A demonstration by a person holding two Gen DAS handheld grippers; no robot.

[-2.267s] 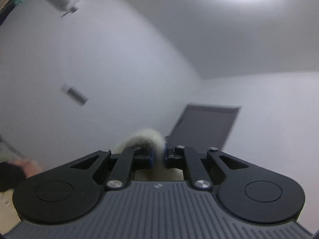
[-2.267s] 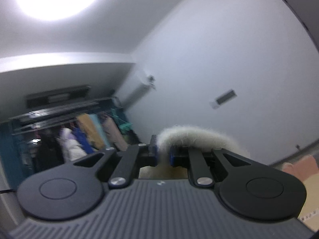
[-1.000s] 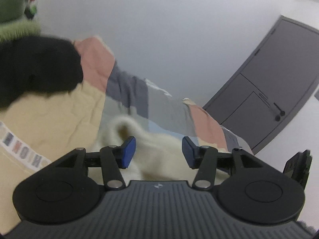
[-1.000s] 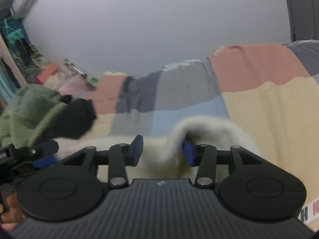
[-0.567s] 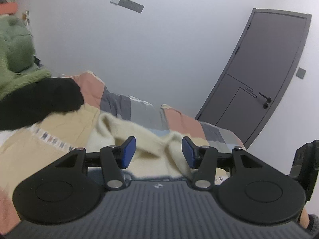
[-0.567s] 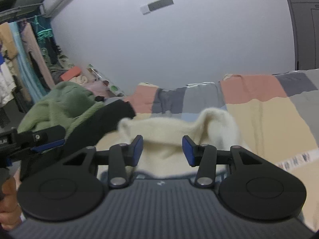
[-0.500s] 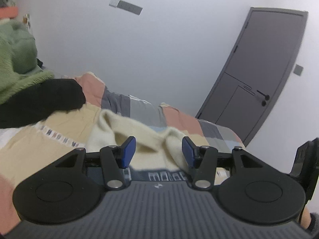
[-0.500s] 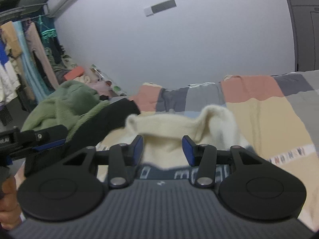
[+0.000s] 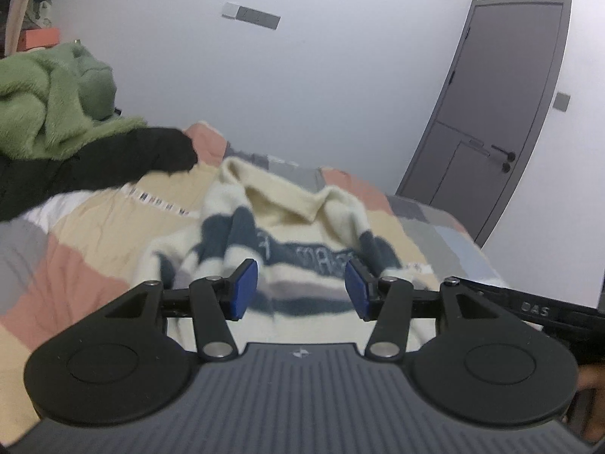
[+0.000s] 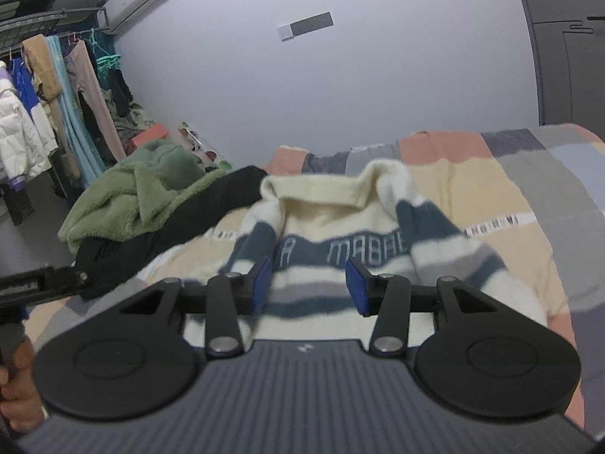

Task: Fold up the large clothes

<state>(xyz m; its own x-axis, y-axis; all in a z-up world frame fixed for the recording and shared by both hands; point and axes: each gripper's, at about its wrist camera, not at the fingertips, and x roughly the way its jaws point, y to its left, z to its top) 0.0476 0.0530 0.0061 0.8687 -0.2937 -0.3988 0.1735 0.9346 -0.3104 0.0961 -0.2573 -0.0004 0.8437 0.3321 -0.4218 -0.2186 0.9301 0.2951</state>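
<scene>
Both jaws spread, empty: left gripper [image 9: 301, 288], right gripper [image 10: 308, 287]. Sweater [image 10: 321, 223] ahead; pinch sleeve edges evenly.

"MABA…" partly legible across the striped sweater's [image 10: 332, 253] dark band; "DAS" on the neighbouring gripper's arm [image 9: 537, 308].

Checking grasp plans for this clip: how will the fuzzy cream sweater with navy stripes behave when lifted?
The fuzzy cream sweater with navy stripes probably flops and drapes: its sleeves already lie rumpled on the patchwork bedspread. The fluffy knit likely grips the blue pads, not slips.
</scene>
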